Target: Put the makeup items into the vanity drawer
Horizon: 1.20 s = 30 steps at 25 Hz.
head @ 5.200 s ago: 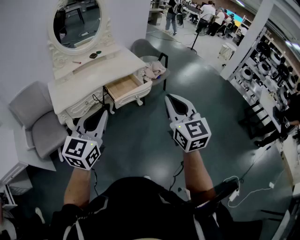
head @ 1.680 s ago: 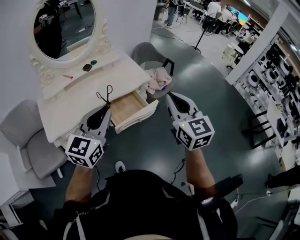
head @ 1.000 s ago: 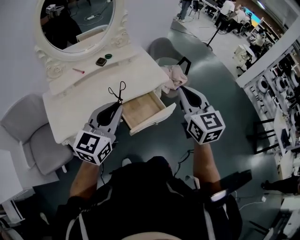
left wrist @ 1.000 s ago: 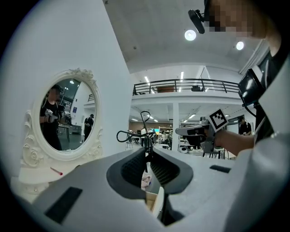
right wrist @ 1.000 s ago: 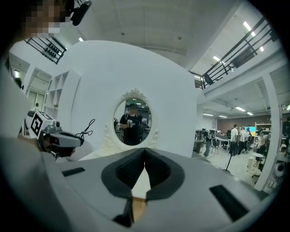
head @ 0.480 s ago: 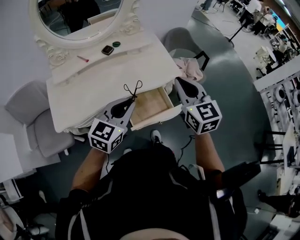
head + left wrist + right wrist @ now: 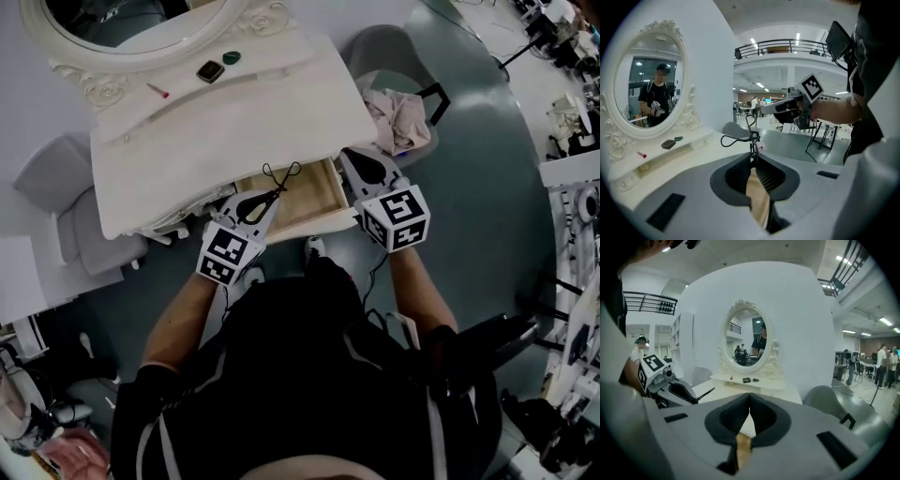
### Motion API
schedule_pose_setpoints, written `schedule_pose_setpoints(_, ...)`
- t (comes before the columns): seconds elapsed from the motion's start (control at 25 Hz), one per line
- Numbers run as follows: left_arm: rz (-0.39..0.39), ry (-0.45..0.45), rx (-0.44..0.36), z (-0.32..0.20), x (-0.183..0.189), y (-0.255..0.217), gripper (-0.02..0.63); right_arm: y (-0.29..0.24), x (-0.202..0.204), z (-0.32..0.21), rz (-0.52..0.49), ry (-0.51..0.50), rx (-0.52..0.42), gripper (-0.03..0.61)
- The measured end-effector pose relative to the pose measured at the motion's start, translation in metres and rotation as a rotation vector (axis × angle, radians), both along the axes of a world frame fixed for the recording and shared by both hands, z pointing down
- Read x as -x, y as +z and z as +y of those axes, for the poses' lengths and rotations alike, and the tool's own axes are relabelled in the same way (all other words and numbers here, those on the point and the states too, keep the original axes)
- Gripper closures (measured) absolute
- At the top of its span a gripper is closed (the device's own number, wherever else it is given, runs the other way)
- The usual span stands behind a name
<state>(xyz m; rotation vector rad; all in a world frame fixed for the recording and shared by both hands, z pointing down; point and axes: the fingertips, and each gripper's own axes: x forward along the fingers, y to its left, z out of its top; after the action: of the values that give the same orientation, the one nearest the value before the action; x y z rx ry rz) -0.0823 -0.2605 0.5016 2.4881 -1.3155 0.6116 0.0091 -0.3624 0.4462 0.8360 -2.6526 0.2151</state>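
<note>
- Pinching a black eyelash curler (image 7: pixel 282 175) (image 7: pixel 739 138) at one end, the left gripper (image 7: pixel 271 193) (image 7: pixel 752 158) has its jaws pressed tight on the thin metal stem.
- Curler look: thin black wire frame, scissor-type, with two open finger loops. One loop curves off to the left and the other rises upward in the left gripper view.
- The loops stick out past the jaw tips. The clamped end is buried between the pads, probably the curling head, but that can't be confirmed.
- Long axis runs roughly in line with the left jaws, loops pointing away from the person toward the vanity top (image 7: pixel 220 117).
- Position: in the air above the open drawer (image 7: pixel 314 195), near the back of it where it meets the vanity's front edge. It touches neither wood nor tabletop as far as the head view shows.
- Drawer is pulled out, with a light wood bottom and a white front.
- Right gripper (image 7: pixel 350 155) (image 7: pixel 749 397): jaws closed against each other, nothing between them. It hangs over the drawer's right end, just beside the left gripper.
- On the vanity's raised back shelf, below the oval mirror (image 7: pixel 141 23), sit a dark square compact (image 7: pixel 210 70), a small green item (image 7: pixel 231 58) and a thin red-tipped stick (image 7: pixel 157 91). All three are well apart from both grippers.
- Grey chair (image 7: pixel 389 56) at the right of the vanity with a pinkish cloth (image 7: pixel 398 114) on its seat.
- Second grey chair (image 7: pixel 58 211) at the vanity's left.
</note>
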Motion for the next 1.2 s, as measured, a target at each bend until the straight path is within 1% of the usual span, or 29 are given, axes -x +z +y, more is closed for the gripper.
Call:
schedule_pose_setpoints(0.16, -0.064, -0.006, 0.071, -0.007, -0.005, 0.042, 0.580, 0.037, 0.000, -0.008, 0.016, -0.061, 0.057, 0.572)
schedule_pose_setpoints(0.32, -0.093, -0.018, 0.169, -0.008, -0.011, 0.086, 0.580, 0.075, -0.005, -0.014, 0.031, -0.090, 0.122, 0.573)
schedule_pose_setpoints(0.44, -0.135, -0.015, 0.215, -0.012, -0.012, 0.119, 0.580, 0.100, -0.006, -0.021, 0.040, -0.109, 0.152, 0.573)
schedule_pose_setpoints(0.72, -0.243, 0.082, 0.314, -0.012, -0.022, 0.200, 0.580, 0.149, -0.010, -0.030, 0.073, -0.115, 0.201, 0.572)
schedule_pose_setpoints(0.92, -0.259, 0.060, 0.389, -0.025, -0.023, 0.248, 0.580, 0.171, -0.015, -0.030, 0.060, -0.101, 0.228, 0.574)
schedule_pose_setpoints(1.2, -0.286, 0.085, 0.431, -0.040, -0.036, 0.287, 0.580, 0.205, -0.026, -0.032, 0.084, -0.075, 0.272, 0.572)
